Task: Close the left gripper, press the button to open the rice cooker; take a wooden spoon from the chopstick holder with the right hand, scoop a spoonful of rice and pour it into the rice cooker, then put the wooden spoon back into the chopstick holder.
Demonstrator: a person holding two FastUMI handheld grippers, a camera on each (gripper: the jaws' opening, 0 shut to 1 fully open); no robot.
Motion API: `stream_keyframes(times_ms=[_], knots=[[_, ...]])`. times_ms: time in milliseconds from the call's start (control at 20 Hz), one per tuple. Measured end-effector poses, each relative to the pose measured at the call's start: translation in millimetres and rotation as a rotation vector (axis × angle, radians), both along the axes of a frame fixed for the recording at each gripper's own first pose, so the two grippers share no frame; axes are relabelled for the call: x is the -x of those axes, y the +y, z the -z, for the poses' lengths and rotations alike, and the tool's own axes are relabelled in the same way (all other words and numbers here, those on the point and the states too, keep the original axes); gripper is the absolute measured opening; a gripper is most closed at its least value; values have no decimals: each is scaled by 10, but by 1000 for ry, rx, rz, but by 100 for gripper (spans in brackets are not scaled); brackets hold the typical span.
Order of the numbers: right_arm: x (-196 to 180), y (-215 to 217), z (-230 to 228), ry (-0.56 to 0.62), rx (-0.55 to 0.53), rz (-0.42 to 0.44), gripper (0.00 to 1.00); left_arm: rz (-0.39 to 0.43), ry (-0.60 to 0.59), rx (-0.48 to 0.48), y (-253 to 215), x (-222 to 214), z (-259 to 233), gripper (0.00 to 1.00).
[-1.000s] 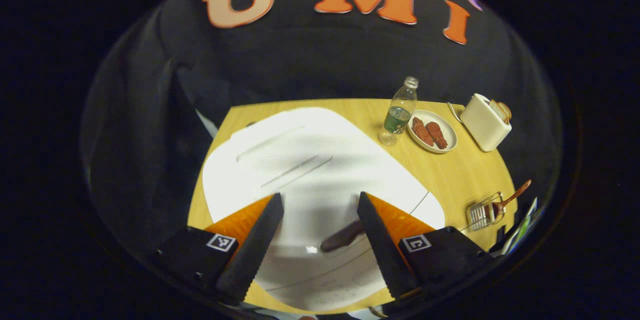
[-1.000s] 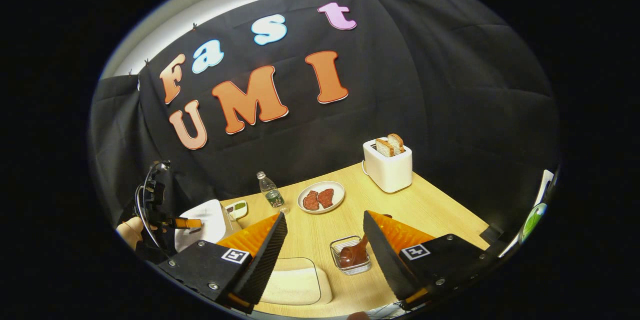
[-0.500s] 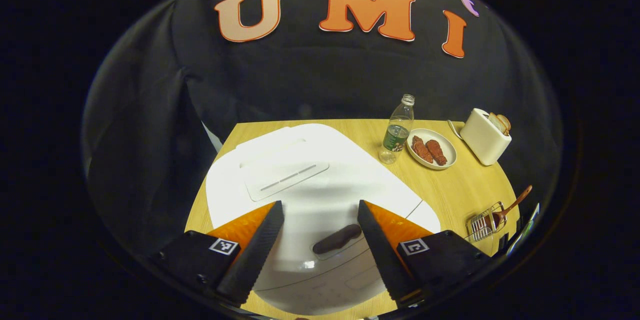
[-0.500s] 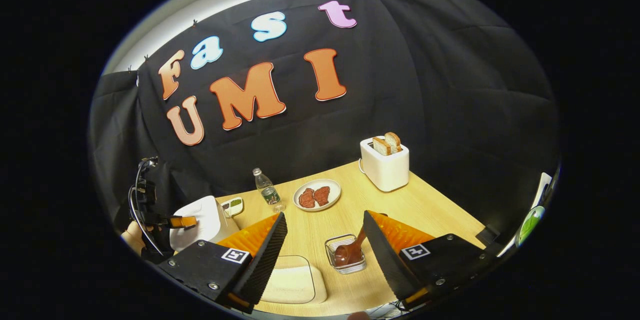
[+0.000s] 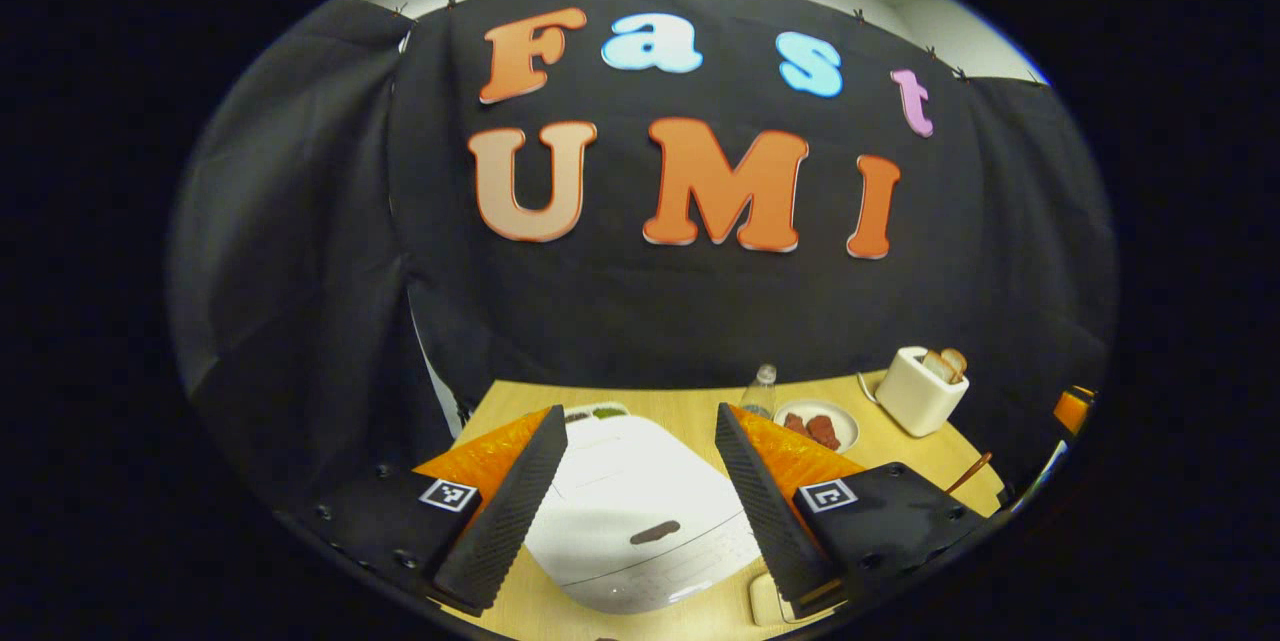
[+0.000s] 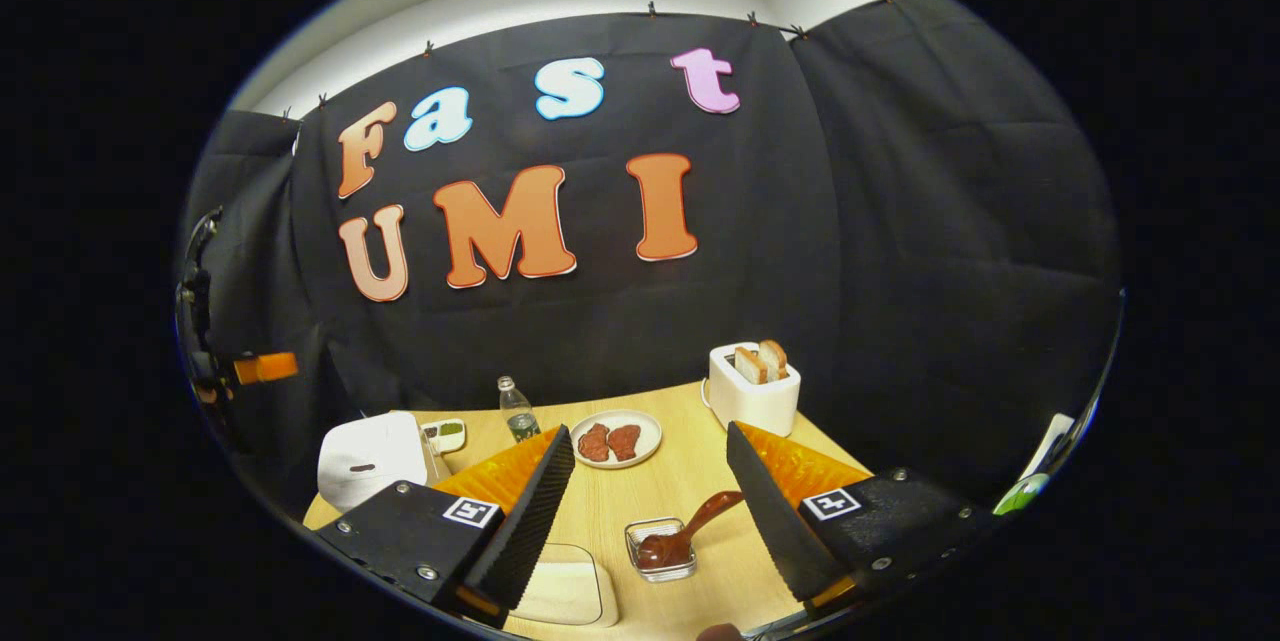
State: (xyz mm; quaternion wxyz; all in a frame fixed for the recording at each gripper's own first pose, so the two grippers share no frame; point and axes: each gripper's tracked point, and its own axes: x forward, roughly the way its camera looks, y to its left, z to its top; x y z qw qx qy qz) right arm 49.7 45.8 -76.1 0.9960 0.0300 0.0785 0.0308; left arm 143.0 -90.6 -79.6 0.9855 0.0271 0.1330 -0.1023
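Observation:
The white rice cooker (image 5: 640, 511) stands lid down below my left gripper (image 5: 638, 411), which is open and held well above it. Its dark button (image 5: 655, 532) lies between the fingers in the left gripper view. The right gripper view has the cooker (image 6: 368, 456) at far left, with the left gripper (image 6: 262, 367) high above it. A wooden spoon (image 6: 690, 524) rests bowl-down in the small wire chopstick holder (image 6: 658, 553), its handle leaning toward my right gripper (image 6: 650, 433). That gripper is open and empty, above the holder. A shallow tray of rice (image 6: 560, 593) sits by its left finger.
At the back of the wooden table (image 6: 690, 466) stand a plastic bottle (image 6: 517, 411), a plate of meat (image 6: 615, 439) and a white toaster (image 6: 752, 389) with bread. A small dish (image 6: 445, 434) sits behind the cooker. The same bottle (image 5: 762, 389) and toaster (image 5: 918, 389) appear in the left gripper view.
Both grippers have risen and drawn back from the table. The left one has lifted far off the cooker, which now looks small. The lid stays down and both grippers stay open.

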Motion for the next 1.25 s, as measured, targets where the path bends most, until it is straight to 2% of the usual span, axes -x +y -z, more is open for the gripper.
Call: stream_keyframes(times_ms=[200,300,500,700,1000,1050,1100,1150,1200,1250], knots=[[27,121,-476,-114,72,-22,95,-47,-169,-29,296,340,-778,100],[52,188,-628,-148,90,-38,95,-66,-229,-22,385,497,-980,100],[83,291,-776,-178,91,-61,95,-68,-239,21,448,669,-1071,100],[32,299,-739,-172,93,-60,95,-88,-258,97,548,672,-1114,100],[-99,240,-733,-164,99,-68,95,-157,-302,78,581,770,-1210,100],[-100,211,-771,-173,98,-74,100,-170,-299,77,593,779,-1192,100],[-95,181,-785,-180,99,-75,100,-172,-298,89,544,795,-1184,100],[-97,154,-783,-186,101,-72,95,-164,-307,103,504,804,-1191,100],[-92,112,-792,-187,99,-59,100,-157,-317,111,470,791,-1223,100],[-86,108,-810,-194,93,-56,95,-156,-314,105,484,804,-1209,100]])
